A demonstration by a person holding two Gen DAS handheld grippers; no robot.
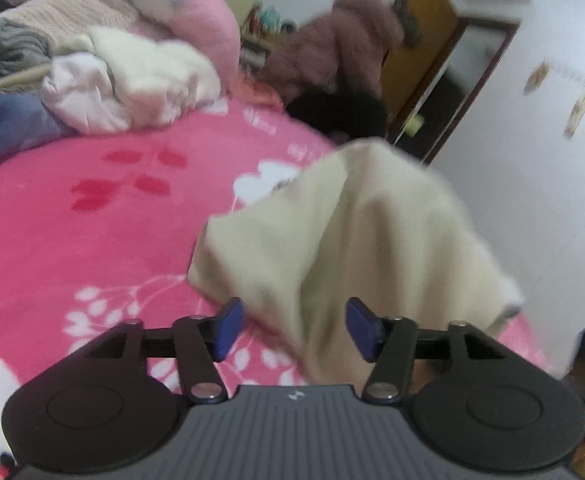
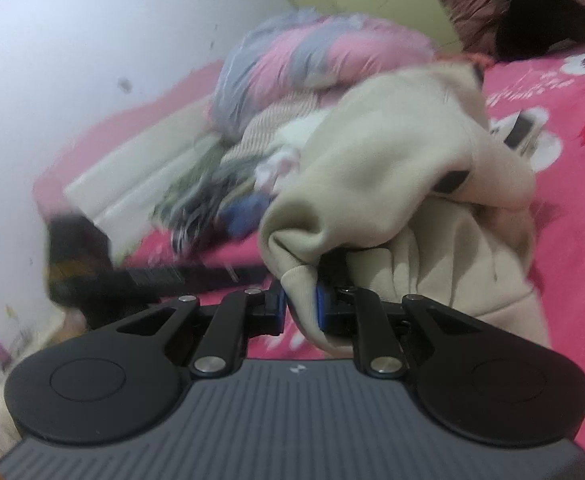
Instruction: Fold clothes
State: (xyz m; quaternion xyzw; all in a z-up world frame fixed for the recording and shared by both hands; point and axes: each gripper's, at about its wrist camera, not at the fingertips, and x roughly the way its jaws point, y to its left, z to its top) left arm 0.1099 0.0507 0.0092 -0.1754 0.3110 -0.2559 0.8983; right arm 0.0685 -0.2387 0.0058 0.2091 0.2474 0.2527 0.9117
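The right gripper (image 2: 300,306) is pinching a ribbed edge of the cream sweatshirt (image 2: 392,168) between its jaws, above the pink bed (image 2: 572,220).

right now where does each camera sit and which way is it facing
Left wrist: sits on the left gripper, open, facing across the pink bedspread toward the clothes pile and doorway; only its fingers show.
Right wrist: sits on the right gripper, shut on the cream garment, facing the quilt and white wall; only its fingers show.
Shared: cream garment, bedspread, clothes pile.
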